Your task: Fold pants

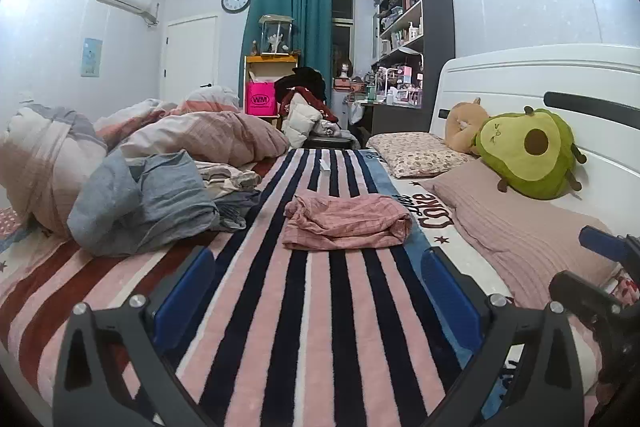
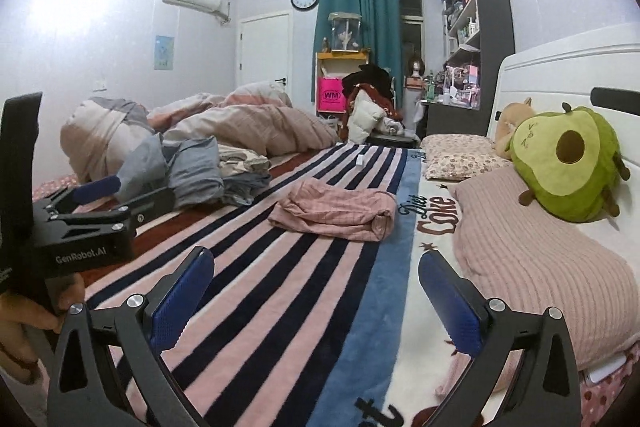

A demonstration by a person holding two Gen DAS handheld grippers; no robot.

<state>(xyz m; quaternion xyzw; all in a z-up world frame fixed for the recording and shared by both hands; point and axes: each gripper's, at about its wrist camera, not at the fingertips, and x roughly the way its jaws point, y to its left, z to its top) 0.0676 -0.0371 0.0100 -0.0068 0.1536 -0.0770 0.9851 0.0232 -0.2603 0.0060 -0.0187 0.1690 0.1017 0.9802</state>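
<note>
The pink checked pants [image 1: 346, 223] lie folded in a compact bundle on the striped blanket [image 1: 304, 327], in the middle of the bed. They also show in the right wrist view [image 2: 334, 213]. My left gripper [image 1: 316, 295] is open and empty, held above the blanket well short of the pants. My right gripper [image 2: 316, 295] is open and empty too, nearer the pillows, also short of the pants. The left gripper shows from the side in the right wrist view [image 2: 120, 193], the right gripper's body at the edge of the left wrist view [image 1: 612, 291].
A heap of blue and grey clothes [image 1: 152, 203] and a bunched duvet [image 1: 168, 139] lie at the left. Pink pillows [image 1: 520, 231], a flowered pillow [image 1: 416, 153] and an avocado plush [image 1: 528, 153] line the white headboard [image 1: 540, 75]. A small white object [image 1: 325, 166] lies beyond the pants.
</note>
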